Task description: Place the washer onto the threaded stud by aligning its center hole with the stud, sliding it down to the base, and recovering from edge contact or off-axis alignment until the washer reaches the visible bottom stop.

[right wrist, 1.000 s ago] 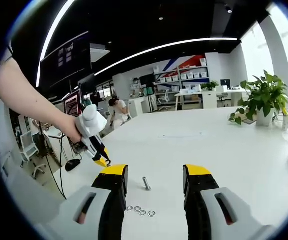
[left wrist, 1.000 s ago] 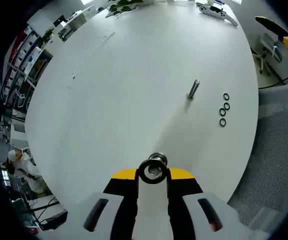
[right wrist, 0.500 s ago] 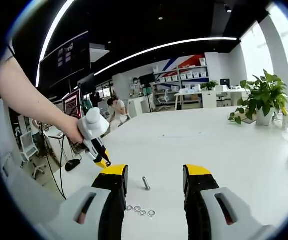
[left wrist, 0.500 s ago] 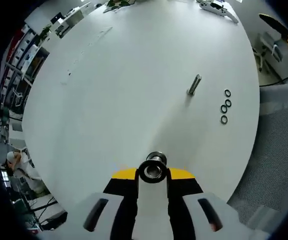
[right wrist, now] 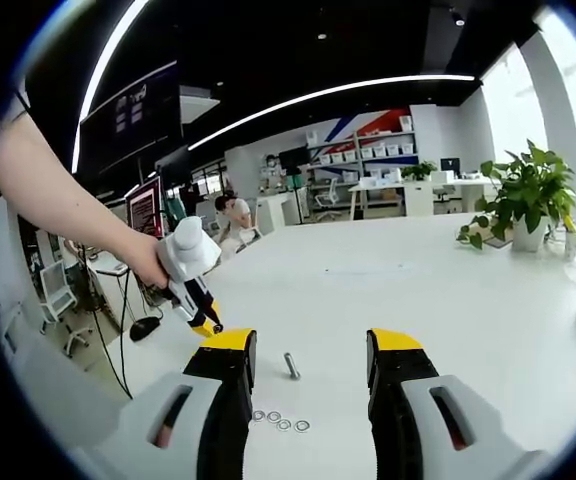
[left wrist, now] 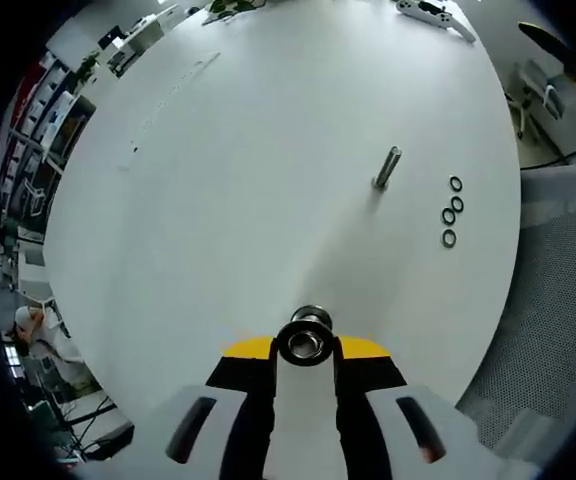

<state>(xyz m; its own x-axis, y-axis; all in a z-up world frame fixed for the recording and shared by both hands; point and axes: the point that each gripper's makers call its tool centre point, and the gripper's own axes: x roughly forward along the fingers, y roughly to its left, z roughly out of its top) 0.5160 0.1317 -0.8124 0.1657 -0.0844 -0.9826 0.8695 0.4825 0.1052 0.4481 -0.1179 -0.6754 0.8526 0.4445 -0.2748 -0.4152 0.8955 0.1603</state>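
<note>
In the left gripper view I see my left gripper (left wrist: 306, 345) with its yellow-tipped black jaws pressed together, pinching a small dark metal ring-shaped washer (left wrist: 306, 342) edge-on above the wide white counter (left wrist: 248, 180). Further right on the counter the short silver threaded metal stud (left wrist: 387, 167) stands upright, well apart from the held washer. Just right of the stud, three spare small black ring washers (left wrist: 451, 211) lie flat in a short curved row, near the counter's edge.

In the right gripper view, a person's bare forearm (right wrist: 58, 200) comes in from the left, and the hand (right wrist: 146, 262) holds the white body of the left gripper, its yellow tip pointing down at the counter. To the right of that, my right gripper (right wrist: 306, 350) hovers with its jaws spread wide and nothing between them. The stud shows in the gap between these jaws, closer to the left one, and the spare washers lie in a row just below it. Far right stands a leafy green potted plant (right wrist: 523, 200).
</note>
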